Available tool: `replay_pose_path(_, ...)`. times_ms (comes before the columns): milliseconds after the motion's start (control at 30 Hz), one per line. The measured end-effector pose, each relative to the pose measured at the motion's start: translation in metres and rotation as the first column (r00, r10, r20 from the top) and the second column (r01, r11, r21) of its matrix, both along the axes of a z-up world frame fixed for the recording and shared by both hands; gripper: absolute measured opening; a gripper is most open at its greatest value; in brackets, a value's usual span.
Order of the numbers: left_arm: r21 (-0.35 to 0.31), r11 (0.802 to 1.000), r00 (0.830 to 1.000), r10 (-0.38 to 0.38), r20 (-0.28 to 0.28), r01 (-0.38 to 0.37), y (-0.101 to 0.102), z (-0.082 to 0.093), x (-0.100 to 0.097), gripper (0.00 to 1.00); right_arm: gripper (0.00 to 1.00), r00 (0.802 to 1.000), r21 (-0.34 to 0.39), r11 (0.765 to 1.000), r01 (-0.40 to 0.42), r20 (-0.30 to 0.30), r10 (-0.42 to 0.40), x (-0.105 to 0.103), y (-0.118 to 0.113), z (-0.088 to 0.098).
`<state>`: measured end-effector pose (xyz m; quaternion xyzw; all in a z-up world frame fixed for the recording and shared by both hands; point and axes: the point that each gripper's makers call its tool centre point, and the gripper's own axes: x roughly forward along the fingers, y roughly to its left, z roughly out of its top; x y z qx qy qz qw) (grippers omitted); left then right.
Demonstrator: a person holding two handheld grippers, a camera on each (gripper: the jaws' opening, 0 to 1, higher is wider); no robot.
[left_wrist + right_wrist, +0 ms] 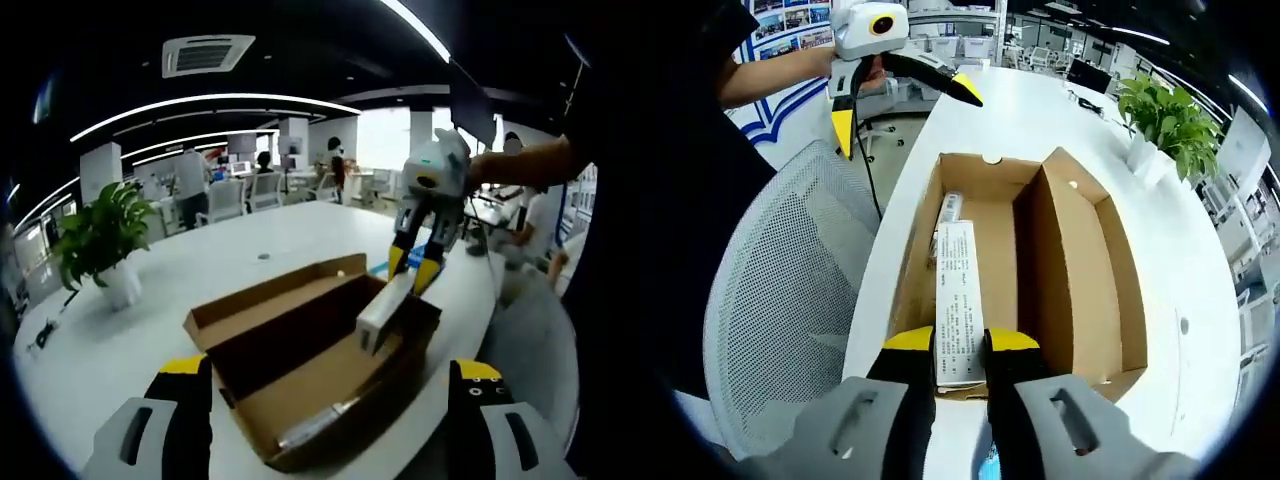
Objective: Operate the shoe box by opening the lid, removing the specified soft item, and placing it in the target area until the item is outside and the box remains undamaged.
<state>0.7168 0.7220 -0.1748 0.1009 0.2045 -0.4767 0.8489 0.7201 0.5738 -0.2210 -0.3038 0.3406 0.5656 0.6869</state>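
Right gripper view, nearest first: the right gripper (960, 352) sits at six o'clock, its yellow-tipped fingers (908, 345) pinching the near end of a flat white packet (958, 300) with printed text, presumably the soft item to come out. It grips the end, likely so the packet can lift clear without scraping the cardboard walls. The packet lies along the floor of the open shoe box (1080, 280), whose lid is already folded back toward three o'clock. A smaller wrapped item (950, 208) rests deeper inside at twelve o'clock. Further off, at eleven o'clock, the left gripper (902, 95) hangs above the desk (1200, 290) edge with fingers spread wide, holding nothing, probably waiting clear of the lift path. A mesh chair (790, 290) stands at nine o'clock; a potted plant (1170, 120) sits far at two o'clock.
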Motion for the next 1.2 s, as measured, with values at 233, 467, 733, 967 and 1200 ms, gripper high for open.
replay_pose_path(233, -0.016, 1.0, 1.0, -0.003, 0.0, 0.003, 0.001, 0.0, 0.001, 1.0, 0.15, 0.999, 0.026, 1.0, -0.001, 0.042, 0.0, 0.005, -0.004, 0.02)
replay_pose_path(467, -0.038, 0.999, 1.0, 0.011, 0.009, -0.01, 0.0, 0.003, 0.005, 1.0, 0.15, 0.998, 0.045, 0.999, 0.004, 0.058, -0.006, 0.007, -0.018, 0.04)
replay_pose_path(733, -0.038, 0.999, 1.0, 0.007, 0.019, -0.006, -0.003, 0.005, 0.003, 1.0, 0.15, 0.997, 0.047, 0.999, 0.006, 0.073, -0.009, 0.01, -0.043, 0.056)
replay_pose_path(967, -0.04, 0.999, 1.0, 0.006, 0.019, -0.005, -0.003, 0.004, 0.006, 1.0, 0.15, 0.996, 0.043, 0.999, 0.03, 0.077, -0.034, 0.013, -0.066, 0.066)
replay_pose_path(1200, -0.041, 0.999, 1.0, 0.001, 0.018, -0.001, -0.005, 0.003, 0.009, 1.0, 0.15, 0.994, 0.03, 0.997, 0.066, 0.081, -0.068, 0.017, -0.097, 0.074)
